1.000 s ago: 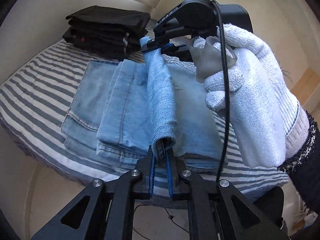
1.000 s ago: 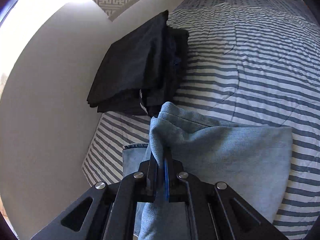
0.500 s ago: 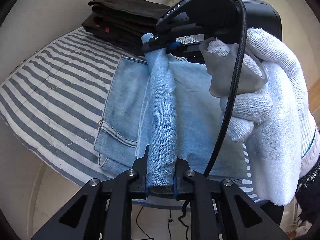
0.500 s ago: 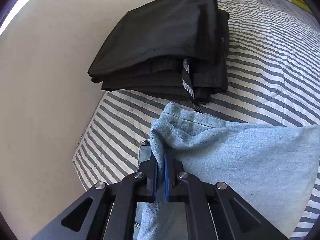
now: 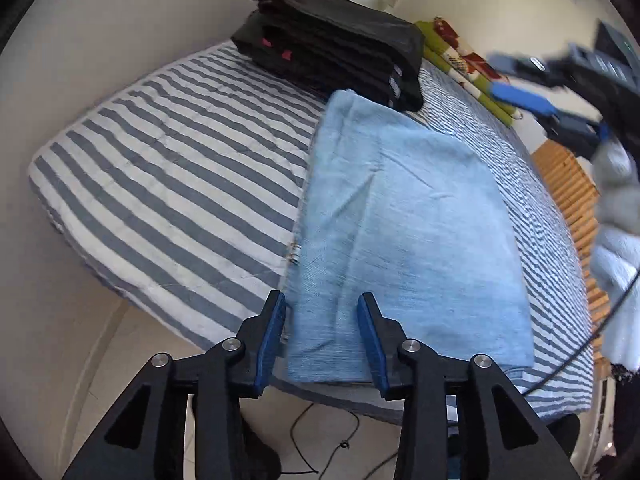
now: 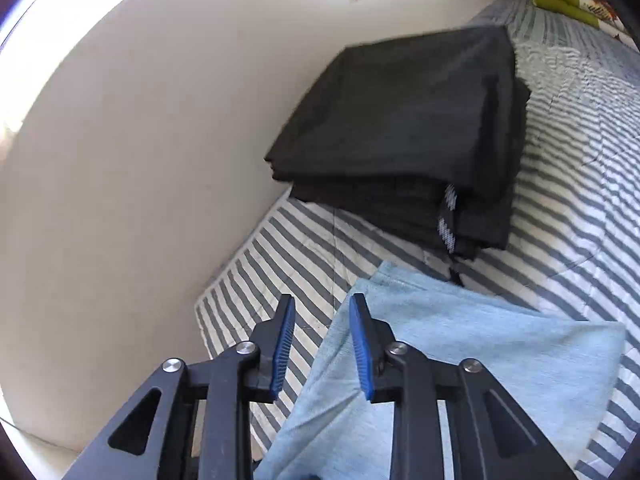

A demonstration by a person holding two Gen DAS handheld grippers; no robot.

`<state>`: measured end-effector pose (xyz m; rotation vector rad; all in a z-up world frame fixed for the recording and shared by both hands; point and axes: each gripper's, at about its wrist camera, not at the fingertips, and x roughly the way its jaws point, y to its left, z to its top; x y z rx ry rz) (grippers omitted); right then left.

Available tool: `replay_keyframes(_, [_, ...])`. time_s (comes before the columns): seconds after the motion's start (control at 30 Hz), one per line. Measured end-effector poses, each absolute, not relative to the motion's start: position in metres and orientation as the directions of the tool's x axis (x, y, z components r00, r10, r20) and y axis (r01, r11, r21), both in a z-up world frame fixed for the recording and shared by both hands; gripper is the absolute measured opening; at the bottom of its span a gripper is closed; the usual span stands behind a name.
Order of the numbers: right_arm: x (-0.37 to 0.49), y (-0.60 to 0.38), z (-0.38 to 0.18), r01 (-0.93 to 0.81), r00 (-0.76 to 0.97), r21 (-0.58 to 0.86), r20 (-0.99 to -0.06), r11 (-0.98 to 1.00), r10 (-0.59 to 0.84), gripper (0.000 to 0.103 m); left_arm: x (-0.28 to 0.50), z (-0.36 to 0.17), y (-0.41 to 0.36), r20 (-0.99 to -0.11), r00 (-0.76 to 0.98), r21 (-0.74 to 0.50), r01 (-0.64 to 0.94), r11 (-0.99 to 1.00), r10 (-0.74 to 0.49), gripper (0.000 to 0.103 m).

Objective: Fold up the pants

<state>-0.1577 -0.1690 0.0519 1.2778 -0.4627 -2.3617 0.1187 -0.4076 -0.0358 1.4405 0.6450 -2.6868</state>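
Both grippers have just been opening and hold nothing: the left gripper [image 5: 322, 338] and right gripper [image 6: 322, 346] stand partly open. The folded jeans [image 5: 404, 216] lie flat mid-frame on the striped bed [image 5: 172, 176]. Lift straight clear, so no pad snags the cloth.

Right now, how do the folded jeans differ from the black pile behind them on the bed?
The folded jeans are light blue denim; the black pile is dark. The jeans make one low, flat fold with creases across the top; the pile stands taller, with several layers showing at its edge. The jeans lie at the near edge of the striped bed, while the pile sits further back by the wall. Both are folded and rest on the bed.
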Motion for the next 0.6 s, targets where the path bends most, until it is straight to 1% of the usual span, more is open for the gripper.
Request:
replay_keyframes(0.1, [-0.111,-0.116,0.053,0.165,-0.54,0.435,-0.712,-0.885,-0.45,0.03,0.117,-0.023,-0.419,-0.78,-0.603,-0.368,0.223,-0.903,0.169,0.041])
replay_keyframes(0.23, [-0.048,-0.063,0.024,0.07,-0.57,0.36,-0.751,-0.93,-0.333,0.03,0.083,0.004,-0.404,-0.749,-0.645,-0.324,0.156,-0.933,0.152,0.041])
replay_keyframes(0.3, [-0.02,-0.051,0.01,0.053,-0.577,0.359,-0.75,-0.932,-0.322,0.03,0.052,0.01,-0.393,-0.749,-0.646,-0.293,0.125,-0.948,0.147,0.041])
replay_keyframes(0.4, [0.009,-0.058,-0.006,0.084,-0.569,0.375,-0.743,-0.923,-0.353,0.03,0.005,0.01,-0.38,-0.756,-0.64,-0.265,0.104,-0.958,0.139,0.04])
replay_keyframes(0.53, [0.032,-0.091,-0.023,0.179,-0.552,0.311,-0.754,-0.933,-0.358,0.03,-0.048,-0.005,-0.373,-0.777,-0.617,-0.256,0.122,-0.959,0.129,0.04])
replay_keyframes(0.6, [0.038,-0.102,-0.039,0.182,-0.538,0.274,-0.776,-0.944,-0.329,0.03,-0.069,-0.021,-0.375,-0.805,-0.589,-0.209,0.165,-0.964,0.073,0.04])
